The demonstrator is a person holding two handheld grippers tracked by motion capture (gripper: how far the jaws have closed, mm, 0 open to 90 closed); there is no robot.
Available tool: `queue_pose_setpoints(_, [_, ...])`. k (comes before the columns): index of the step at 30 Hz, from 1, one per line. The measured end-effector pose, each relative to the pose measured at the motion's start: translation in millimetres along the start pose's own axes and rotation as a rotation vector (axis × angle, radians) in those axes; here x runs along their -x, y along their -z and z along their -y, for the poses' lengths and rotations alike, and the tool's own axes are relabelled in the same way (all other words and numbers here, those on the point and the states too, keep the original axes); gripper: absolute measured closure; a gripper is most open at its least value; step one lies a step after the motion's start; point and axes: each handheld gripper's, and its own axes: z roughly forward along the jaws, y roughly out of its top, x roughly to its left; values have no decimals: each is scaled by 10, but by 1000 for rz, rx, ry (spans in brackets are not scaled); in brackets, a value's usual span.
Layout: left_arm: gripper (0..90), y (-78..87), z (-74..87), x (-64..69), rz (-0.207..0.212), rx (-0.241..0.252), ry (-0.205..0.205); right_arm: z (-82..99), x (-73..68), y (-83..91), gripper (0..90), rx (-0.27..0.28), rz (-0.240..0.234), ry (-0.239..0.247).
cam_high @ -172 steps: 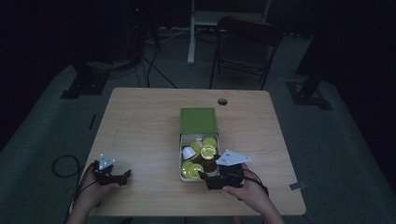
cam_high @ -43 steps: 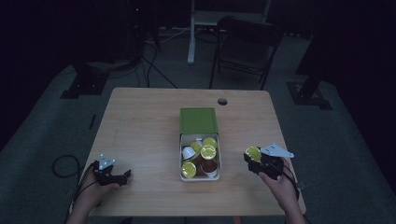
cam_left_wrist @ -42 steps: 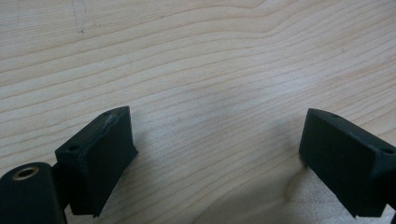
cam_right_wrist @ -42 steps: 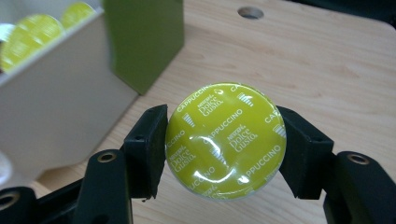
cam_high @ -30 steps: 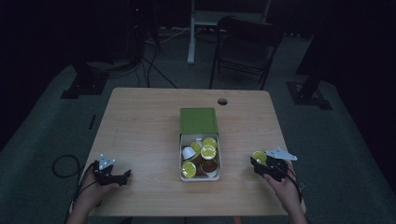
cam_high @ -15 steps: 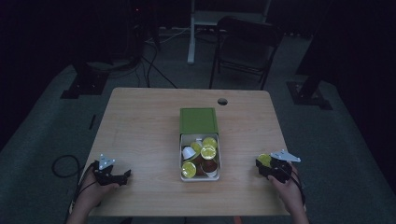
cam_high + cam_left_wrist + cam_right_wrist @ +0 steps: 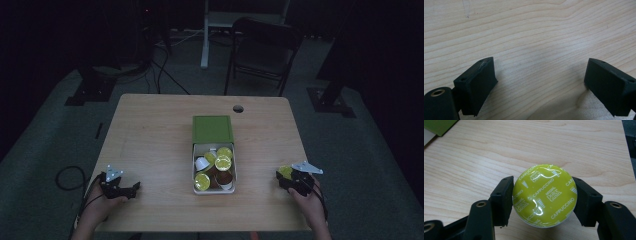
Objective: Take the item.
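Broad bare wood on the table (image 7: 150, 130) left of the box (image 7: 214, 167), open for a pass from the near edge to the far one. Box standing mid-table, green lid (image 7: 213, 129) lying flat behind it, capsules (image 7: 215, 165) heaped to the rim. Narrower free strip on the right, taken up near the front corner by the right gripper (image 7: 286, 176), clamped on a capsule (image 7: 544, 195). Left gripper (image 7: 131, 189) low at the front left, only bare wood between its spread jaws. Small hole (image 7: 238, 108) near the far edge.

The right gripper (image 7: 289, 178) grips a yellow-lidded capsule (image 7: 285, 171) near the table's (image 7: 150, 130) right edge, well apart from the open capsule box (image 7: 213, 150).
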Motion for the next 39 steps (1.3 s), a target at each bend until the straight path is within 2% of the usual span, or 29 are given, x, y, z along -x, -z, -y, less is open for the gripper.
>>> queue_pose_setpoints(14, [103,0,0,0,0,0,0,33,3,-58,394,-18,0,0])
queue_pose_setpoints(19, [103,0,0,0,0,0,0,27,0,-57,355,-12,-13,5])
queue_pose_setpoints(25, [103,0,0,0,0,0,0,-52,-31,2,275,23,-13,35])
queue_pose_setpoints(28, [103,0,0,0,0,0,0,-108,-38,38,249,41,-17,33])
queue_pose_setpoints(32, [103,0,0,0,0,0,0,-178,-61,77,224,74,-48,23])
queue_pose_setpoints(39, [103,0,0,0,0,0,0,-257,-149,107,195,98,-90,39])
